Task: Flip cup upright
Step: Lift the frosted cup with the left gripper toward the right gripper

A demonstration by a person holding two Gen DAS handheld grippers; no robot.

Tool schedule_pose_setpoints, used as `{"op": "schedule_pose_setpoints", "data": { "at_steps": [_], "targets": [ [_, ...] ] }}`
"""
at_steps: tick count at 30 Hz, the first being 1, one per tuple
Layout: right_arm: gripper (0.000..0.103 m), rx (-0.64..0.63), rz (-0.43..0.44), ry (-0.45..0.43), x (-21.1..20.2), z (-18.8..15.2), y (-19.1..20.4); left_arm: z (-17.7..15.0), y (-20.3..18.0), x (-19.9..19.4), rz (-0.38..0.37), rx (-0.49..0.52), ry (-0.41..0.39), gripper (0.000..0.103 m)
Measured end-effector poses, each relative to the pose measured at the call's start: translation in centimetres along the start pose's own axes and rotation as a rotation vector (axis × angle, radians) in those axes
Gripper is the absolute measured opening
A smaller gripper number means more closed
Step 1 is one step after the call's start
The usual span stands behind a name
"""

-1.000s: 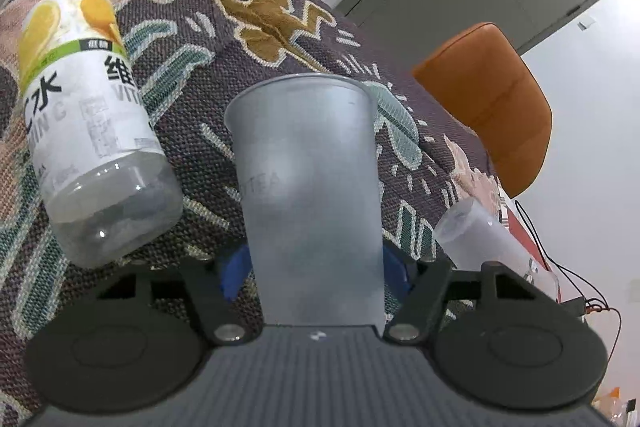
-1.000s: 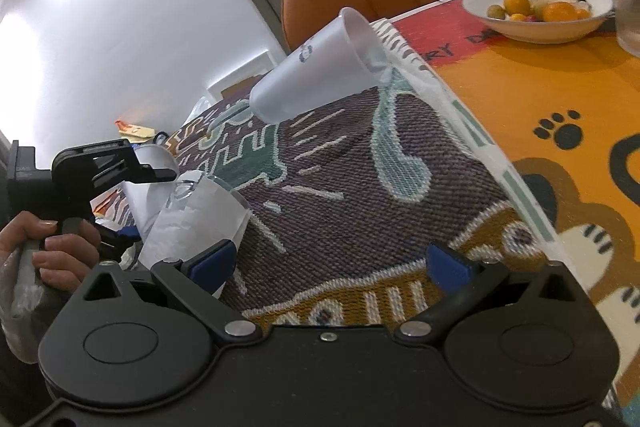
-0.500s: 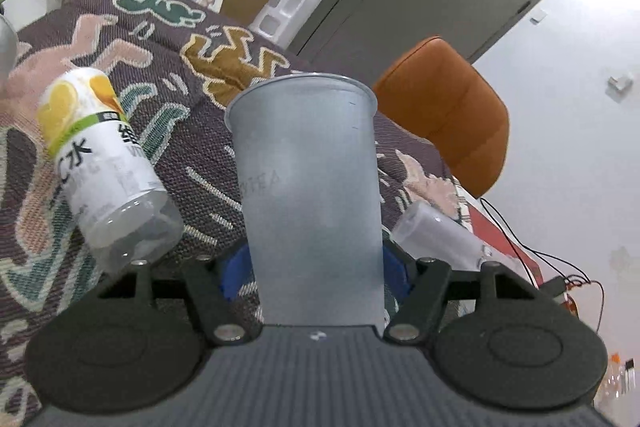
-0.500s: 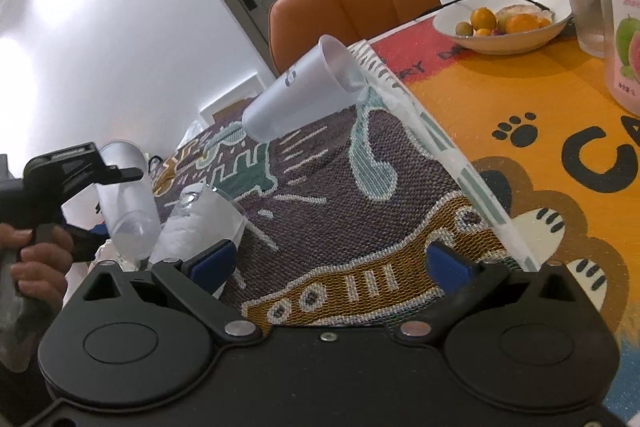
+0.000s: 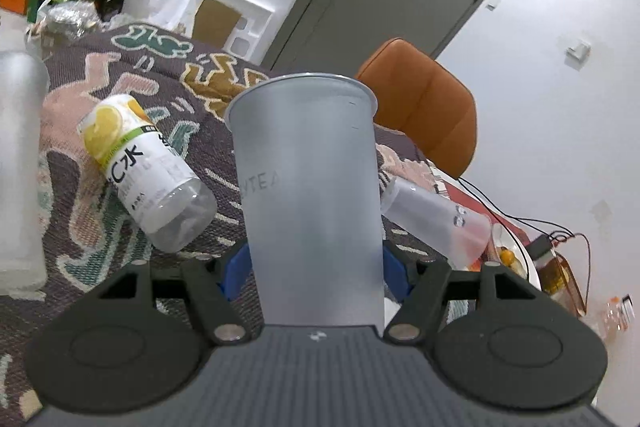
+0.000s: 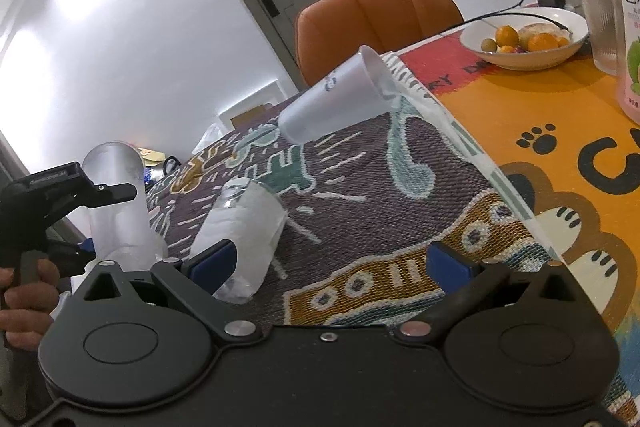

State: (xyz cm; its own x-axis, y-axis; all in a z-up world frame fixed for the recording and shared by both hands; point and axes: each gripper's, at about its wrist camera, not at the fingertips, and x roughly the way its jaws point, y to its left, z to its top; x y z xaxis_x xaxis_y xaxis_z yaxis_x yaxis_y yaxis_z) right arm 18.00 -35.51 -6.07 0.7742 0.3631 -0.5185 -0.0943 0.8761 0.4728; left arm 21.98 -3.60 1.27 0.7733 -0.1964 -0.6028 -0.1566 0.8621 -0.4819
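My left gripper [image 5: 316,267] is shut on a frosted plastic cup [image 5: 308,195] marked TEA, gripping its lower part with the rim pointing up and away. In the right wrist view the same cup [image 6: 116,203] stands nearly upright in the left gripper [image 6: 86,223], at the far left over the table edge. A second frosted cup [image 6: 336,99] lies on its side on the patterned cloth, also in the left wrist view [image 5: 436,215]. My right gripper [image 6: 332,263] is open and empty above the cloth.
A lemon drink bottle [image 5: 148,167] lies on its side on the patterned cloth [image 6: 360,195]. Another frosted cup [image 5: 18,167] stands at far left. A fruit bowl [image 6: 524,43], a glass and a pink bottle [image 6: 628,23] stand at right. An orange chair [image 6: 376,15] is behind.
My left gripper has lifted and tilted the held cup from near the cloth to nearly upright. The right gripper has shifted slightly and stays open.
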Motion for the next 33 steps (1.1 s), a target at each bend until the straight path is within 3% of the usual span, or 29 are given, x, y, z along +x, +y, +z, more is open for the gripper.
{"op": "schedule_pose_setpoints", "data": {
  "at_steps": [15, 29, 33],
  "targets": [
    [0.103, -0.084, 0.036, 0.004, -0.8, -1.1, 4.5, -3.2, 1.8, -4.8, -0.043, 0.212, -0.091, 0.067],
    [0.103, -0.149, 0.087, 0.04, -0.5, -2.8, 8.7, -5.5, 3.6, -7.3, -0.076, 0.289, 0.035, 0.067],
    [0.103, -0.153, 0.096, 0.056, 0.1, -3.2, 9.3, -5.7, 4.1, -7.8, -0.086, 0.271, 0.079, 0.067]
  ]
}}
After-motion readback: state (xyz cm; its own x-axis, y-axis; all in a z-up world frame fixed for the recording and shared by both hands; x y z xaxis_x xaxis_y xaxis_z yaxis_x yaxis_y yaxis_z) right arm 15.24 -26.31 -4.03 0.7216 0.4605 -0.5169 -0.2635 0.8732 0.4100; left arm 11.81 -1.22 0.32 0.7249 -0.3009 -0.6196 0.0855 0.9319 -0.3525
